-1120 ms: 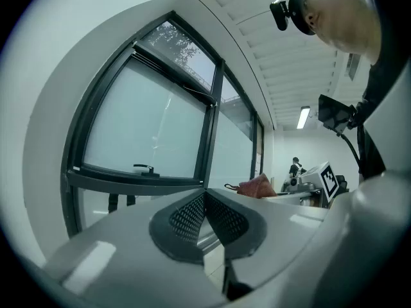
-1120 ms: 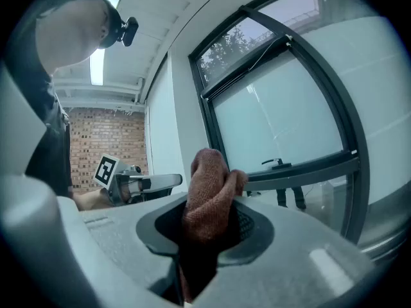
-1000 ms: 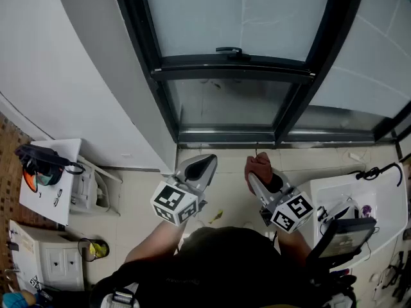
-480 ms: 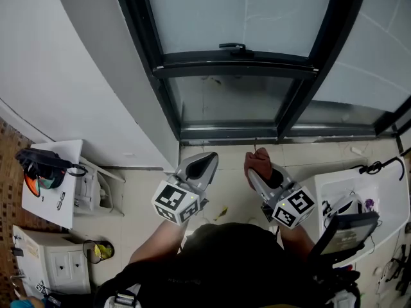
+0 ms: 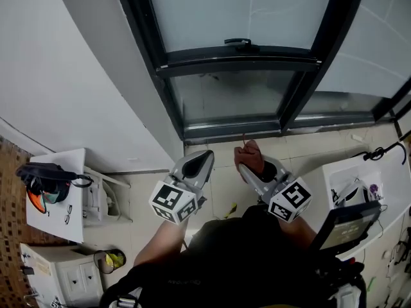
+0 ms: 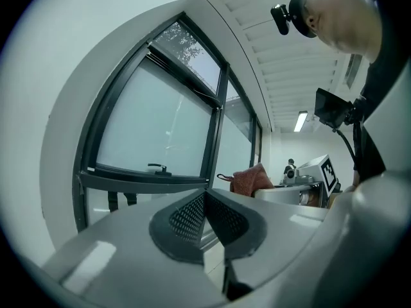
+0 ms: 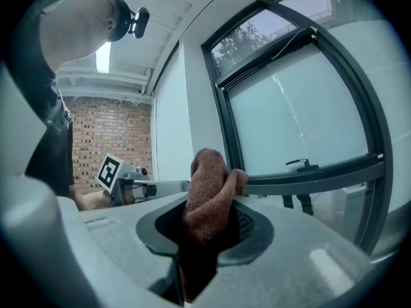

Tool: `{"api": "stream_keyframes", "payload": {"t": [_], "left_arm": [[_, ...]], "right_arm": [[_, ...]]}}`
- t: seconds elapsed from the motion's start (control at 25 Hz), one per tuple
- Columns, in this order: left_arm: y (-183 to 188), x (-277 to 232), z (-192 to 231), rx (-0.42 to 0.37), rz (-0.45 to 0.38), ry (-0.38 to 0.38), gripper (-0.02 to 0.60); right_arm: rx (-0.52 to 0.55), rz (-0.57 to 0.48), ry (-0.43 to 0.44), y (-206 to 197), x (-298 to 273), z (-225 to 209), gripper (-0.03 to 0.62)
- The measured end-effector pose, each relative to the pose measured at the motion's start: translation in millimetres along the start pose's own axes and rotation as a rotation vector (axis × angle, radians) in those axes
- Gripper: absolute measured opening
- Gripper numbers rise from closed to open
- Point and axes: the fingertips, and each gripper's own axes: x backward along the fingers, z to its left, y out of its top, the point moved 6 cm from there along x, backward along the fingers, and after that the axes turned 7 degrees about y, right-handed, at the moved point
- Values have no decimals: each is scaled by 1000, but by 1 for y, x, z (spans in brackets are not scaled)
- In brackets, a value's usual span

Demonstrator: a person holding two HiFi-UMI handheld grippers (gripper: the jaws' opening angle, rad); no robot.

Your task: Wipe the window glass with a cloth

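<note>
Rust-brown cloth (image 7: 207, 194) clamped between the jaws of the right gripper (image 5: 249, 170), bunched into a lump and standing up past the tips. Jaws closed tight on the fabric, mesh-textured pads just showing on either side of it in the right gripper view. Cloth held low and near the person, above the pale floor (image 5: 321, 149) and short of the window glass (image 5: 231, 95); no contact with the pane visible.

Left gripper (image 5: 204, 158) just left of the right one, side by side and apart, both pointing toward the far window. Jaws of the left gripper shut together with nothing between them, pads meeting in a closed seam in the left gripper view.

Dark metal frame (image 5: 149, 56) around the panes: a tall frosted pane above, a lower one under a horizontal bar, a black handle (image 5: 241, 42) on that bar. Curved white wall (image 5: 77, 76) left of the window.

At near left, a white surface (image 5: 61, 204) carrying dark headgear with an orange part (image 5: 45, 172). At near right, another white surface (image 5: 392, 191) with a black cable (image 5: 384, 151) along its far edge, and a dark screen (image 5: 347, 222) nearer in.
</note>
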Motion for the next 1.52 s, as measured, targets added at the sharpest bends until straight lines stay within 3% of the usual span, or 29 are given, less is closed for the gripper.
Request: {"api": "stream_keyframes", "payload": {"t": [0.2,0.4,0.6,0.8,1.08,1.24,1.52], "left_arm": [[9,-8,22,9,-15,-6,17],[10,-39,48,-6,-10,-2,17],[16,-88,69,-10,5,24,17],[32,-156,94,-8,-6,60,17],[54,-240,124,-28,-43,137,17],[64,-271,134,-25,-44,185,17],[69,-289,154,-46,-2,166,17]], "right_arm": [[-4,17,-13,2,-21,-11,86],[43,15,-16,9,-46,-50,86],[138,23,-19,22,-76,-118,86],[300,55,-39,61,-113,-205,86],[690,149,-64,125,-156,-295,86],[921,139,-113,160,-175,-329,86],[1323,152,-258,213,-219,-355,86]]}}
